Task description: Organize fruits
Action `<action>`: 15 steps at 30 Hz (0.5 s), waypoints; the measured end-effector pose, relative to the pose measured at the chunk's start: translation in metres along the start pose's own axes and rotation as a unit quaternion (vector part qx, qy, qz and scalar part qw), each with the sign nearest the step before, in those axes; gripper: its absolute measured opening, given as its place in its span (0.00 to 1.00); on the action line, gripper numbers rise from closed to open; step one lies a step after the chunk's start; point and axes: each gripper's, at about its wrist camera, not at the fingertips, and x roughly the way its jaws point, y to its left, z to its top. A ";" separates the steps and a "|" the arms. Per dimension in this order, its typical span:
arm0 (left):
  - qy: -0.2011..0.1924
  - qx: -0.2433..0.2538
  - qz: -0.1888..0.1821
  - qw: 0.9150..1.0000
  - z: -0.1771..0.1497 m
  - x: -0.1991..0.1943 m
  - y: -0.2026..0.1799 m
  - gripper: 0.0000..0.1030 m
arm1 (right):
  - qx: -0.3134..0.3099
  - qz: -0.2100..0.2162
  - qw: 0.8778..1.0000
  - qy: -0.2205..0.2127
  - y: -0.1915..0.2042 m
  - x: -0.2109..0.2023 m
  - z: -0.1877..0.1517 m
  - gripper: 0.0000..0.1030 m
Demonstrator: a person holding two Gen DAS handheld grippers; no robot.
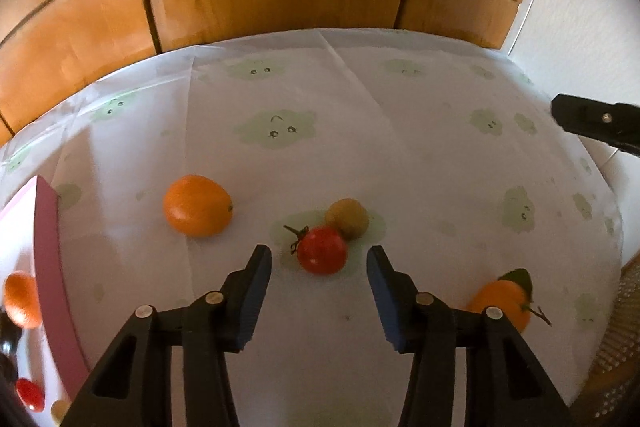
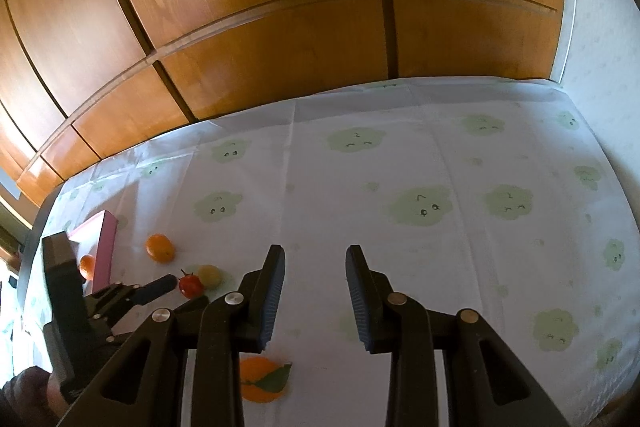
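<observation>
The left tongs [image 1: 319, 257] stand part-open with nothing between the pads; the red tomato [image 1: 322, 250] lies just ahead of the fingertips, centred on the gap and not yet touched. No earlier view is available, so only the present stance is reported. The spacing appears chosen to pass either side of the tomato, which suggests it is the next fruit to be picked. The tongs point steeply down at the worktop [image 1: 400, 155], seen from the right wrist view as a low approach from the left side.

A brownish kiwi-like fruit [image 1: 347, 219] sits touching the tomato on its far side; a closing grip risks nudging it. A large orange [image 1: 198, 205] lies well to the left, and a leafed orange [image 1: 502, 301] rests near the right finger, partly hidden behind it.

At the left edge stands a pink-walled tray [image 1: 50, 259] already holding an orange fruit [image 1: 22, 299] and a red fruit [image 1: 30, 393], evidently the collection point.

The right tongs [image 2: 315, 267] are narrow and empty, held above bare cloth, apparently waiting clear of the work. Four fruits remain loose on the worktop.
</observation>
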 end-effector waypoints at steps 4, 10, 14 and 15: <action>-0.004 0.004 0.001 1.000 0.004 0.008 0.000 0.36 | -0.002 -0.001 1.000 0.001 0.000 0.001 0.000 0.31; -0.014 0.000 -0.008 1.000 -0.005 0.003 0.000 0.25 | -0.004 -0.008 1.000 0.008 -0.001 0.005 0.001 0.31; -0.016 -0.007 -0.009 1.000 -0.020 -0.009 0.000 0.25 | -0.007 -0.011 1.000 0.021 -0.002 0.011 0.000 0.31; -0.017 -0.012 -0.010 1.000 -0.025 -0.013 0.001 0.25 | -0.005 -0.007 1.000 0.030 -0.002 0.014 0.000 0.31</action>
